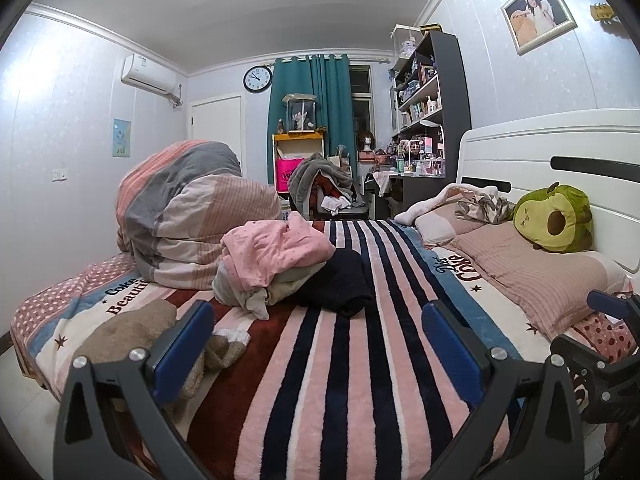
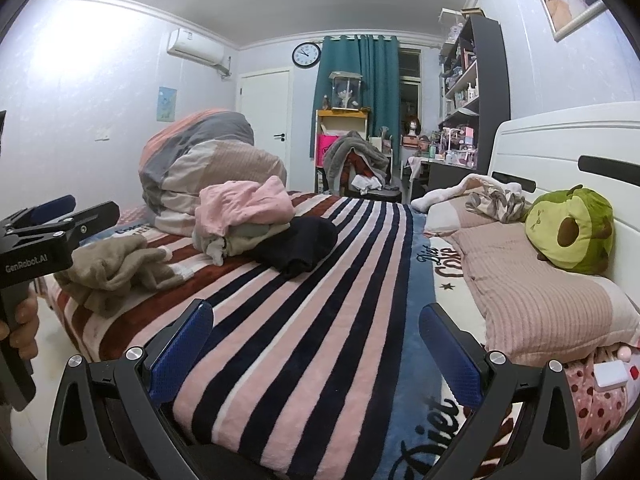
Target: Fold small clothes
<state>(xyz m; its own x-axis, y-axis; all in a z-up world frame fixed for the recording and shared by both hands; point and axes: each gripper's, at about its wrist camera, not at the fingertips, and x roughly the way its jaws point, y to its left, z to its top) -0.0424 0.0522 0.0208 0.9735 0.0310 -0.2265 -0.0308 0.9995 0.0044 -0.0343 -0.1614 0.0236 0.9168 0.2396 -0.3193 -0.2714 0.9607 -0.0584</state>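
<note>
1. The left gripper (image 1: 318,336) is spread wide and holds nothing. Under it is only the striped blanket (image 1: 352,360).
2. The right gripper (image 2: 316,338) is spread wide too, with nothing in it. It hangs over the same blanket, just beside the left one.
3. A hand (image 2: 24,330) holds the left gripper's handle, at 9 o'clock in the right wrist view.
4. The little clothes sit in a pile up the bed, near 11 o'clock from the left gripper. A pink top (image 1: 276,248) lies on top, some pale pieces (image 1: 256,292) are under it, and a dark piece (image 1: 340,280) touches the pile on its right.
5. A tan piece (image 1: 132,332) lies alone at 9 o'clock, close by the left gripper's left finger.
6. A big rolled quilt (image 1: 188,208) sits behind the pile. A green plush toy (image 1: 556,220) rests on the pillow (image 1: 536,276) at 2 o'clock.
7. I think no folding has started. This looks like the step of picking which piece to take.
8. Next, a gripper would need to reach a piece, pinch its edge, pull it onto the bare stripes and lay it flat.
</note>
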